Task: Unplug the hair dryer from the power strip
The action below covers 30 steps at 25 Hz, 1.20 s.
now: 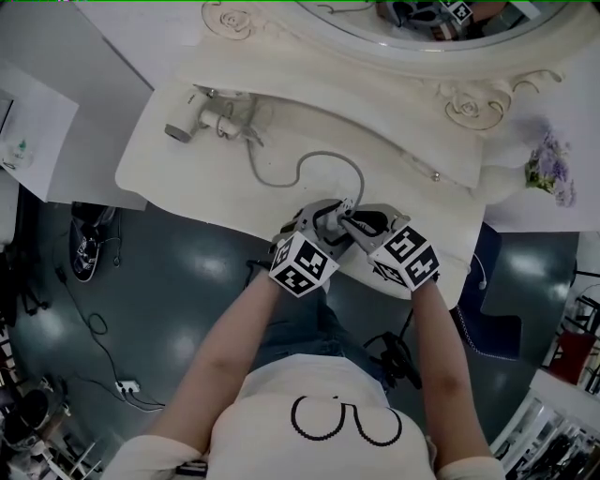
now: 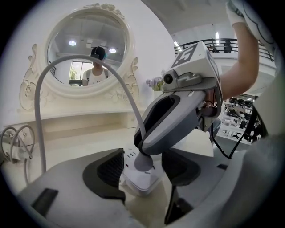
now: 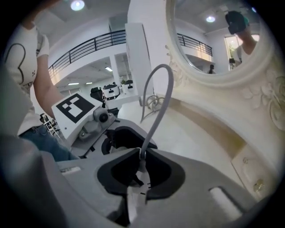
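Note:
A white power strip point(image 2: 139, 181) lies near the front edge of the cream vanity table point(image 1: 187, 178). My left gripper point(image 2: 143, 171) is shut on it, with a pad against each long side. A grey plug point(image 2: 143, 161) stands in the strip. My right gripper point(image 3: 139, 171) comes down from above and is shut on the plug point(image 3: 137, 167). In the head view both grippers meet at the table's front, left gripper point(image 1: 328, 217) beside right gripper point(image 1: 351, 223). The grey cord point(image 1: 281, 178) loops back to the hair dryer point(image 1: 192, 117) at the far left.
An oval mirror point(image 1: 441, 28) in a carved frame backs the table. Purple flowers point(image 1: 548, 169) stand at the right end. Below the table edge is dark floor with shoes point(image 1: 89, 239), loose cables and a second socket block point(image 1: 127, 384).

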Tool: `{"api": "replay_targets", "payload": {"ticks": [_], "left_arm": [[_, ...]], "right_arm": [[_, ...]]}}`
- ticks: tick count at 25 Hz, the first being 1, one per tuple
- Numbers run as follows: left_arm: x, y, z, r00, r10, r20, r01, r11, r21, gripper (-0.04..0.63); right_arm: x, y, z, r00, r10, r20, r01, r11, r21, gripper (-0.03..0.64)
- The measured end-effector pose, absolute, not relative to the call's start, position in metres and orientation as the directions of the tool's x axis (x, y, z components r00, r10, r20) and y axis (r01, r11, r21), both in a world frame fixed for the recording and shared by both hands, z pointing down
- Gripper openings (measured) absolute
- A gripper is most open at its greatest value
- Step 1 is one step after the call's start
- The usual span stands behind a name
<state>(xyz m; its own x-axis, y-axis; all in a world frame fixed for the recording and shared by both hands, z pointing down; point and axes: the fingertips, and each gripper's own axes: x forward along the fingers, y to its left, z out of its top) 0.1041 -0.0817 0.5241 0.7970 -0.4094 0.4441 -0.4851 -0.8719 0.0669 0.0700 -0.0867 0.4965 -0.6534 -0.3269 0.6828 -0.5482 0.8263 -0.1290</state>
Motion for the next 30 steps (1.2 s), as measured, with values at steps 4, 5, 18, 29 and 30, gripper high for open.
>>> {"api": "replay_targets", "payload": {"ticks": [4,5,18,29,30], "left_arm": [[0.103,-0.081,0.524,0.802,-0.397,0.446,-0.477,-0.875,0.078,0.262],[0.102,-0.081,0.524,0.801,-0.399,0.447,-0.478,-0.875,0.076,0.261],[0.104,-0.077,0.524,0.813,-0.376,0.444,-0.446,-0.893,0.061,0.261],[0.105,-0.074,0.525,0.82,-0.362,0.442,-0.427,-0.903,0.053,0.259],[0.104,-0.074,0.524,0.82,-0.362,0.443,-0.428,-0.902,0.054,0.259]], "right_arm": [[0.064,-0.086,0.498,-0.618,-0.304,0.725,-0.503,0.862,-0.067,0.044],[0.064,-0.087,0.498,-0.626,-0.295,0.722,-0.502,0.861,-0.083,0.044],[0.067,-0.081,0.495,-0.621,-0.331,0.711,-0.528,0.847,-0.067,0.043],[0.069,-0.078,0.494,-0.629,-0.338,0.7,-0.544,0.835,-0.086,0.044],[0.067,-0.077,0.494,-0.616,-0.327,0.717,-0.522,0.851,-0.061,0.044]]}}
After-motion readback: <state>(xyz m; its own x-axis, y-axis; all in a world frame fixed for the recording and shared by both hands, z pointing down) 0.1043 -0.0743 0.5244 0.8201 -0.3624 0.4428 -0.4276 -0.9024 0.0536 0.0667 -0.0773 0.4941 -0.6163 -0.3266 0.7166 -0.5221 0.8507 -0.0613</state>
